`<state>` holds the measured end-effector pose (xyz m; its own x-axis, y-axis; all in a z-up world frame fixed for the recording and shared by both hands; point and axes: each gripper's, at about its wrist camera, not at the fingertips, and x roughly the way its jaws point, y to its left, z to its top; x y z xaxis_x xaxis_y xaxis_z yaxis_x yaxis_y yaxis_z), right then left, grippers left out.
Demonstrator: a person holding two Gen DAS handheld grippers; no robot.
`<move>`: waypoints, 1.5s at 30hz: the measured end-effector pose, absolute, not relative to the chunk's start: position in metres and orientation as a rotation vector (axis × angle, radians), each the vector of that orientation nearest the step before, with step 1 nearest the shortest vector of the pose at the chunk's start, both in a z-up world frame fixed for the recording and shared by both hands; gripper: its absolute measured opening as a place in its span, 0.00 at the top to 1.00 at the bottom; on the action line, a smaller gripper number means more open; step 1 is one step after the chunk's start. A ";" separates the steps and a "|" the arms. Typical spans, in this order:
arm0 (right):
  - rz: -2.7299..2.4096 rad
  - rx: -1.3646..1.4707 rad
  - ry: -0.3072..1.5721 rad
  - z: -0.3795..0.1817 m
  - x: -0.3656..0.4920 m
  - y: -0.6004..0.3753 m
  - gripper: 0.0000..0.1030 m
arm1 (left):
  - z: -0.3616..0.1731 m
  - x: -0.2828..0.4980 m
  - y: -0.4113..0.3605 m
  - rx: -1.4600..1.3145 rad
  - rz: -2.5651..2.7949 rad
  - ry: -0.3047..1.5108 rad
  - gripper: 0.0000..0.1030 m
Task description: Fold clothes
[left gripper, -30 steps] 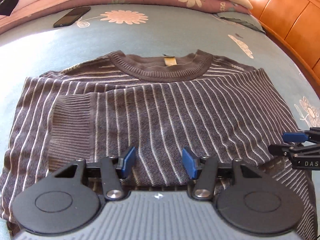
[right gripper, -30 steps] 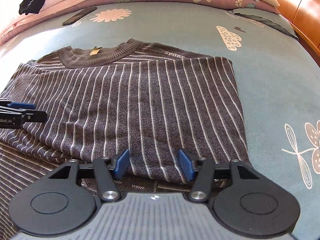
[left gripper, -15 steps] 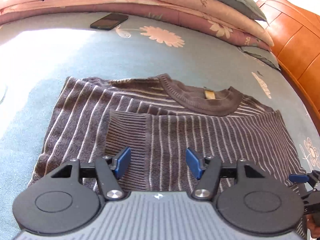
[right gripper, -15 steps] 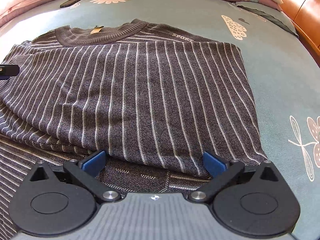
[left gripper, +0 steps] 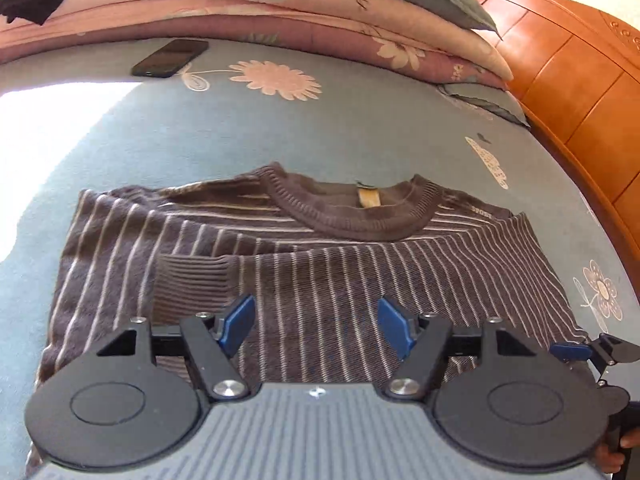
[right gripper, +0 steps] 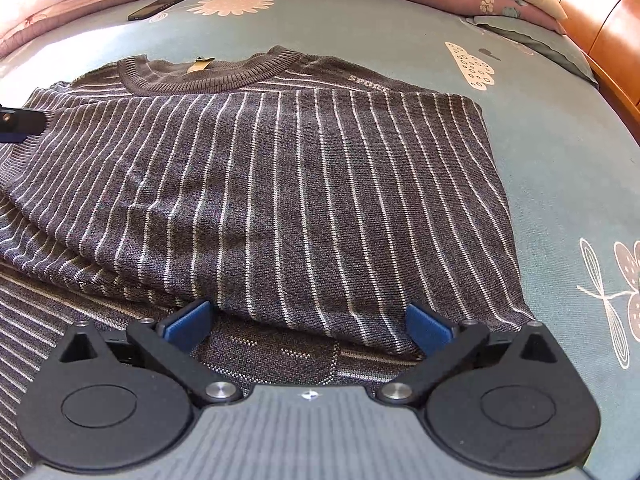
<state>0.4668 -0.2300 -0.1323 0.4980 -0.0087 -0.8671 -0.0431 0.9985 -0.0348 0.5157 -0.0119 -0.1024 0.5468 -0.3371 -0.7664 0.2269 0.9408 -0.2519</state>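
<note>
- Blue flowered bed (left gripper: 320, 128) carries everything, pillows (left gripper: 280, 4) far beyond the fingers.
- Striped sweater (right gripper: 280, 184) lies part-folded just ahead of both grippers.
- Right gripper (right gripper: 308, 320): fingers spread wide, holding nothing.
- Left gripper (left gripper: 316, 324): fingers opening, empty.
- Phone (left gripper: 170, 58) lies well beyond.

- Bed (left gripper: 360, 128) with blue-grey floral sheet fills view.
- Stacked pink floral quilts (left gripper: 280, 4) at 12 o'clock.
- Orange wooden headboard (left gripper: 580, 80) at 2 o'clock.
- Phone (left gripper: 171, 57) at 11 o'clock.
- Bright sunlight patch at 9 o'clock.
</note>
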 end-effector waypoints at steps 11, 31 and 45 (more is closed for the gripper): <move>0.019 -0.052 1.069 -0.131 0.469 -0.229 0.00 | -0.097 0.543 -0.016 -0.090 -0.229 0.940 0.34; 0.008 0.105 1.131 -0.111 0.437 -0.264 0.00 | -0.097 0.462 -0.005 -0.056 -0.260 1.005 0.28; 0.072 0.133 1.145 -0.118 0.457 -0.229 0.00 | -0.118 0.462 -0.012 0.022 -0.192 1.022 0.27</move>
